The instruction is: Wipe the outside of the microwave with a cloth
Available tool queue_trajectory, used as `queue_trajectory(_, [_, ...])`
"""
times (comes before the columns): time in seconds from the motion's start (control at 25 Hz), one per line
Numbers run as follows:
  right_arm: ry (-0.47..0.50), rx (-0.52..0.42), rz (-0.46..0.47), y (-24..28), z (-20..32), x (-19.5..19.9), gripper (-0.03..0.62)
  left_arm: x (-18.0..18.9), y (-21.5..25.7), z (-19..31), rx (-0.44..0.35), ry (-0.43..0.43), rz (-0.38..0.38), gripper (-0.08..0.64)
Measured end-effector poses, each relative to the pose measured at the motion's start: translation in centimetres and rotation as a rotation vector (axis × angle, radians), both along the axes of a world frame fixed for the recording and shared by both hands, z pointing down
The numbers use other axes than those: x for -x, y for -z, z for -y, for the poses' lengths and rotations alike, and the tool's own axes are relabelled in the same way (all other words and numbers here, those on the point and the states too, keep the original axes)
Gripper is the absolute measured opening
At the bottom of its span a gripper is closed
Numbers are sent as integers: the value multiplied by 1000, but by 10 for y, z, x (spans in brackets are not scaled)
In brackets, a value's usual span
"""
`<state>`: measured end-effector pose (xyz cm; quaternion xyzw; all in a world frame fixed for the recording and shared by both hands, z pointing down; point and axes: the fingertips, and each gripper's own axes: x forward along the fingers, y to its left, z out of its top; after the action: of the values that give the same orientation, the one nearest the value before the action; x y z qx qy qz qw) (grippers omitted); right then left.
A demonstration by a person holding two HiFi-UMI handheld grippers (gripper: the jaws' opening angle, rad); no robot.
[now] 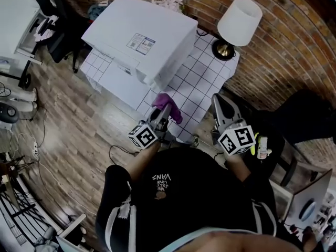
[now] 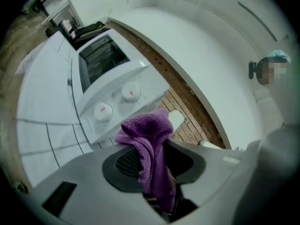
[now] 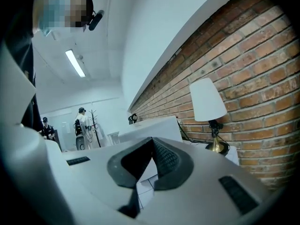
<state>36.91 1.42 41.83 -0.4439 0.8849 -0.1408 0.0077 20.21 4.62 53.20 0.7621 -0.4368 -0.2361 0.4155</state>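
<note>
Cloth point(image 2: 149, 142) in left tongs point(image 2: 155, 163) near microwave point(image 1: 139, 38); right tongs point(image 3: 151, 146) closed, empty.

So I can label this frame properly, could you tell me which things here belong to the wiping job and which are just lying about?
Job in hand:
microwave
purple cloth
left gripper, shut on the cloth

Lying about:
lamp
right gripper, fingers together, empty
</note>
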Motion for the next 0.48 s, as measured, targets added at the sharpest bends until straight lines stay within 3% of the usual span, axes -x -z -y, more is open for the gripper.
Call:
queue_trajectory(0.16, [-2, -19, 17, 7, 1, 32, -3, 43, 28, -17, -111, -40, 226, 133])
queue_trajectory(0.36, [-26, -47, 21, 19, 1, 66, -3, 98, 62, -9, -192, -16, 370, 133])
queue_trajectory(0.48, [-41, -65, 23, 25, 1, 83, -3, 126, 82, 0, -261, -3, 503, 133])
